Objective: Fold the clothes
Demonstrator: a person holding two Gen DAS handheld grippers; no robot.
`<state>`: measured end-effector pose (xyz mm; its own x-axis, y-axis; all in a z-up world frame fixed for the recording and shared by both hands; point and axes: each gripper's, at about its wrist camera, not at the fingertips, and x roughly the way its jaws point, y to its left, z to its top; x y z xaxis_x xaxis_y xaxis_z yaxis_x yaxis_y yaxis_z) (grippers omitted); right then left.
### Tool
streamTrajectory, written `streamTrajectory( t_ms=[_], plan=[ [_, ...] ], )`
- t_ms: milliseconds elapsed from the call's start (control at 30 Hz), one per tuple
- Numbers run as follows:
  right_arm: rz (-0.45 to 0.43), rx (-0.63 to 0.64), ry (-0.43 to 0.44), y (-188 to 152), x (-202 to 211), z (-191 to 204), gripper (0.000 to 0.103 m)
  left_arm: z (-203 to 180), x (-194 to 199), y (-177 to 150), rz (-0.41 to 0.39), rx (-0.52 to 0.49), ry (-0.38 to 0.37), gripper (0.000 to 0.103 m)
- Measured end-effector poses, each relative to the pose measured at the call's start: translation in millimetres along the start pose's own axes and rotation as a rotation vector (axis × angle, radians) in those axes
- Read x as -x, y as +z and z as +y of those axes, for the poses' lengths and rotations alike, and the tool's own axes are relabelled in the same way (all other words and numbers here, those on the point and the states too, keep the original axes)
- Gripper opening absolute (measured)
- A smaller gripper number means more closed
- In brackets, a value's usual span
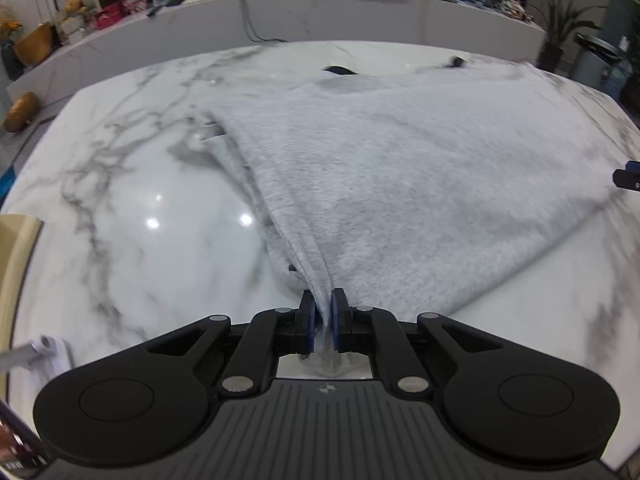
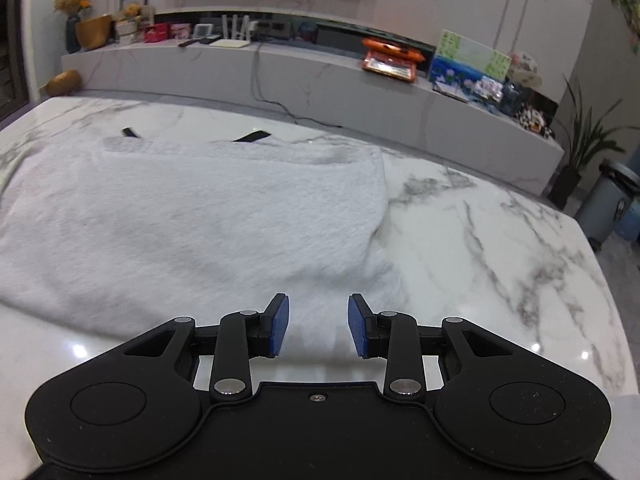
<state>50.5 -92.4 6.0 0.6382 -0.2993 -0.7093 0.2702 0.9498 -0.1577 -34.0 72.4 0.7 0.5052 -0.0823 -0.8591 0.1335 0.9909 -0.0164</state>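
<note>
1. Gripping a bunched edge of the grey garment [image 1: 380, 168], our left gripper [image 1: 323, 312] has its two blue pads [image 1: 309, 320] pressed together on the cloth, with a fold of fabric drawn down between them.
2. From that clamped point we see the garment fan out ahead and to the right of the left gripper, tented upward and partly lifted off the marble table [image 1: 132, 216].
3. We note creased folds running along the garment's left edge, just ahead of the left pads.
4. Our right gripper [image 2: 318, 326] has its jaws apart; the blue pads [image 2: 280, 326] hold nothing.
5. In the right wrist view, the garment [image 2: 192, 220] lies flat on the table [image 2: 500, 240] ahead and to the left of the right gripper, and its near edge reaches between the spread pads.
6. We cannot tell whether the right pads touch the cloth.
7. Two black straps [image 2: 251, 136] lie beyond the far edge of the garment.
8. Bare marble extends to the right of the right gripper.
9. A low marble ledge [image 2: 280, 76] carrying assorted items runs behind the table, well ahead of both grippers.
</note>
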Motion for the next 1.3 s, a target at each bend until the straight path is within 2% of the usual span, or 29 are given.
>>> streamTrajectory(
  t_ms=[167,467,567,667,767,867,1033,1133,1300],
  plan=[
    [-0.004,0.021,0.003,-21.4,39.5,11.0,0.032,-30.0,10.8,-17.7,0.020,-0.061,-0.070,0.007],
    [0.052,0.073,0.078,-69.7,96.4,36.7,0.032,-83.9,29.0,-44.7,0.046,-0.173,-0.210,0.009],
    [0.061,0.111,0.122,-81.1,112.8,48.9,0.033,-101.8,35.0,-53.7,0.054,-0.210,-0.257,0.018],
    [0.054,0.156,0.187,-87.8,130.7,62.3,0.036,-119.7,41.1,-62.7,0.063,-0.248,-0.304,0.039],
    [0.039,0.252,0.254,-90.7,146.6,82.7,0.037,-137.7,47.1,-71.7,0.072,-0.285,-0.351,0.043],
    [0.026,0.325,0.313,-89.6,153.2,106.1,0.038,-121.5,59.0,-70.8,0.060,-0.262,-0.326,0.045],
    [0.037,0.390,0.362,-86.8,146.2,143.1,0.038,-79.2,69.6,-63.5,0.024,-0.210,-0.252,0.046],
    [0.053,0.408,0.376,-83.3,134.3,164.2,0.038,-59.0,70.1,-56.1,0.003,-0.172,-0.259,0.046],
    [0.110,0.419,0.330,-79.4,114.2,179.2,0.038,-57.6,71.5,-44.8,-0.047,-0.264,-0.214,0.046]
  ],
)
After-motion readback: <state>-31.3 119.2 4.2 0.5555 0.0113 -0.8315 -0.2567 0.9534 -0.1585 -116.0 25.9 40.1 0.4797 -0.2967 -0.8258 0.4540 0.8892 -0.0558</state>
